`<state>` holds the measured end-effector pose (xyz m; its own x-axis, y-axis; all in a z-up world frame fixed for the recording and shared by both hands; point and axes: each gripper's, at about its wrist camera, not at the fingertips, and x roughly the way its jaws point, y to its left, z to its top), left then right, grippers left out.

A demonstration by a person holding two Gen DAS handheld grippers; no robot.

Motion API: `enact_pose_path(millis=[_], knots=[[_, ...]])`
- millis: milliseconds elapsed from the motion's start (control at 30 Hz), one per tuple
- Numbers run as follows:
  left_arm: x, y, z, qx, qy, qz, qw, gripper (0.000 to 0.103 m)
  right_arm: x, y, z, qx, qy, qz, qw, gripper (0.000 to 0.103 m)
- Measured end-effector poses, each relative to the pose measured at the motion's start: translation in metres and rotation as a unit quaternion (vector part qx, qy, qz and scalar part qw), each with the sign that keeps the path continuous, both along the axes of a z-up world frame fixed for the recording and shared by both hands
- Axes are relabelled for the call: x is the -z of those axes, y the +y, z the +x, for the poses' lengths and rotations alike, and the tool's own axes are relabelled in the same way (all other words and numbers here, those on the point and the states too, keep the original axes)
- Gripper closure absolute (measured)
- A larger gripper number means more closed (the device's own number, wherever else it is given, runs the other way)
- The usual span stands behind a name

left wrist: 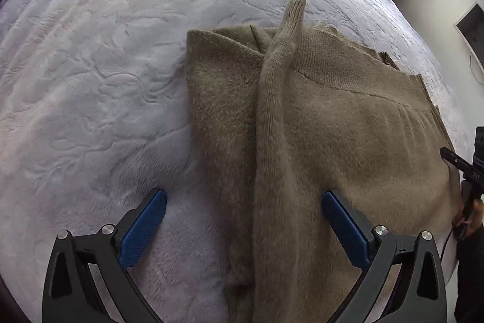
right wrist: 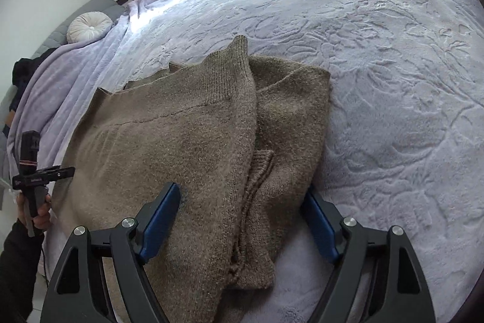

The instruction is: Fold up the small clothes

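So your right gripper (right wrist: 242, 220) and left gripper (left wrist: 243, 217) both gape over the sweater (right wrist: 181, 135), gripping nothing; only the right view catches the round cushion (right wrist: 88, 27).

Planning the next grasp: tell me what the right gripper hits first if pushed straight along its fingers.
Most likely the fuzzy brown knitted sweater lying partly folded on the pale embossed plush bedspread. The right gripper stands open astride its folded sleeve edge; depth is unclear.

sweater (left wrist: 348, 141) hem cut off below, bedspread (left wrist: 106, 80) beneath it hidden
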<state>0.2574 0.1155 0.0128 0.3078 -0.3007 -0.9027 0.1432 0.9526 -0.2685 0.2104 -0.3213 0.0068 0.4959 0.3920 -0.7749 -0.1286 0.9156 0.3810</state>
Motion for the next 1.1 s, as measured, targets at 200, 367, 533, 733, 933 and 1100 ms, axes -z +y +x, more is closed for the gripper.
enact_pose_path(millis=[200,367,533,733,933,1100], knots=[[0.007,-0.007,0.011,0.005,-0.006,-0.020,0.9998,0.000,0.002,0.006,0.002,-0.010,-0.013,0.004,1.000,0.028],[-0.005,-0.024,0.006,0.039,-0.013,-0.056,0.9976,0.054,-0.001,0.015,0.004,-0.034,-0.007,0.031,0.999,0.064],[0.009,-0.018,0.017,0.017,0.010,-0.088,0.9959,0.034,0.012,0.006,0.010,-0.019,0.013,0.078,0.997,0.053],[-0.004,-0.022,0.015,0.008,-0.003,-0.086,0.9963,0.085,0.003,0.018,0.013,-0.025,0.021,0.051,0.998,0.077],[-0.044,-0.022,0.000,0.006,-0.030,-0.069,0.9972,0.087,-0.043,0.021,0.002,-0.010,-0.010,0.059,0.998,0.079],[-0.086,-0.019,-0.022,0.015,-0.031,-0.074,0.9967,0.087,-0.085,0.030,-0.014,-0.025,-0.016,0.035,0.999,0.079]])
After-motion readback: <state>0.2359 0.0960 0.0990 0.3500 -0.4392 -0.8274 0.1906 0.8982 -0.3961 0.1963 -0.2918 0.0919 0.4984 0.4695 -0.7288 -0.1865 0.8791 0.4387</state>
